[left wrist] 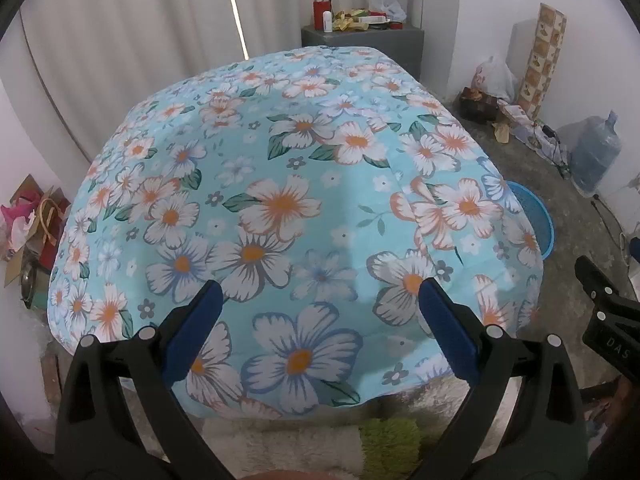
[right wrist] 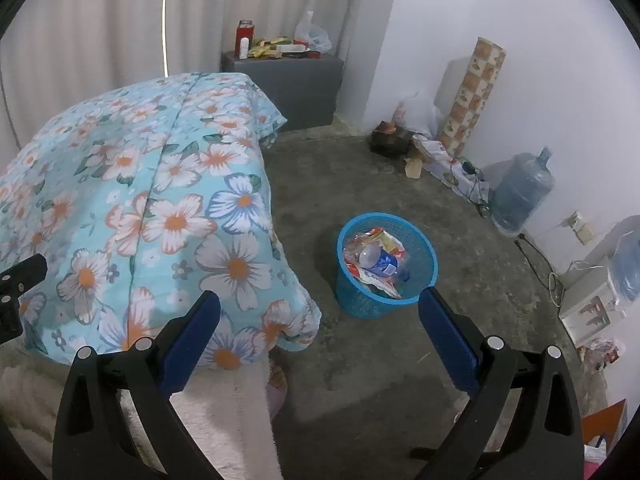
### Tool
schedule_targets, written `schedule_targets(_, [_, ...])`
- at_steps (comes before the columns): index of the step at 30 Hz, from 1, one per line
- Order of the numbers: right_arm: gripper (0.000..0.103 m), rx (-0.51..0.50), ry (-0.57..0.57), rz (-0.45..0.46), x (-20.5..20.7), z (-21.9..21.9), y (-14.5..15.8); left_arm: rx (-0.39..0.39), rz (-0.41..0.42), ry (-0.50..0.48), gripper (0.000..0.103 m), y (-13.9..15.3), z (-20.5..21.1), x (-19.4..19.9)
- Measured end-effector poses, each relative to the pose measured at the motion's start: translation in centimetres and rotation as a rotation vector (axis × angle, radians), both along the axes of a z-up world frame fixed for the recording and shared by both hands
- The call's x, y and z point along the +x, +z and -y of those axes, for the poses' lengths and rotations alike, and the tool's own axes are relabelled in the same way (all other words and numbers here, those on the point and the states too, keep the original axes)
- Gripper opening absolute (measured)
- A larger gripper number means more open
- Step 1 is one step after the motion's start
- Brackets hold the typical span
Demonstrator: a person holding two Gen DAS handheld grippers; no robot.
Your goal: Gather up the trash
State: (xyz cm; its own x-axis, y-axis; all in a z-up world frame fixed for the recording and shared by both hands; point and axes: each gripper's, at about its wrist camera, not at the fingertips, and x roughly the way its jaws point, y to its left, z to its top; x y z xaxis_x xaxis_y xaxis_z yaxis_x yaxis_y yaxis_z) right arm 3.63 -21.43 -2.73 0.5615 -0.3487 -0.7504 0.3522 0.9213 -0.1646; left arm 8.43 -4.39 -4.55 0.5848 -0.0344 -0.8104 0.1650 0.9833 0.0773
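Note:
A blue plastic basket [right wrist: 386, 302] stands on the concrete floor right of the bed, holding a crushed plastic bottle [right wrist: 378, 261] and wrappers. Its rim also shows past the bed's right edge in the left wrist view [left wrist: 538, 220]. My right gripper [right wrist: 320, 312] is open and empty, held above the floor near the basket. My left gripper [left wrist: 318, 304] is open and empty above the floral blue bedspread [left wrist: 280, 200]. The right gripper's black body [left wrist: 608, 312] shows at the right edge of the left wrist view. The left gripper's body [right wrist: 16, 292] shows at the left edge of the right wrist view.
A grey cabinet [right wrist: 288, 84] with a red canister, wrappers and a bag stands at the back. A white bag [right wrist: 416, 114], a tiled roll [right wrist: 472, 96] and a water jug [right wrist: 520, 192] line the right wall. Cardboard and bags [left wrist: 32, 224] lie left of the bed.

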Motion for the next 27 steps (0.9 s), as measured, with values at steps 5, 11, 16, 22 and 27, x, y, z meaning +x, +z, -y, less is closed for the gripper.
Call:
schedule_targets(5, [0.096, -0.003, -0.006, 0.009, -0.09, 0.11, 0.37, -0.001, 0.007, 0.001, 0.094, 0.18, 0.07, -0.04])
schedule_targets(11, [0.096, 0.004, -0.019, 0.021, -0.18, 0.56, 0.81, -0.003, 0.008, 0.007, 0.094, 0.23, -0.04, 0.08])
schedule_targets(16, [0.096, 0.015, -0.027, 0.026, -0.24, 0.69, 0.89, -0.005, 0.007, 0.017, 0.094, 0.28, -0.3, 0.18])
schedule_targets(22, [0.096, 0.016, -0.024, 0.025, -0.26, 0.73, 0.89, -0.005, 0.008, 0.02, 0.094, 0.23, -0.35, 0.18])
schedule_targets(27, [0.096, 0.019, -0.023, 0.025, -0.2, 0.62, 0.93, -0.006, 0.007, 0.019, 0.094, 0.24, -0.42, 0.25])
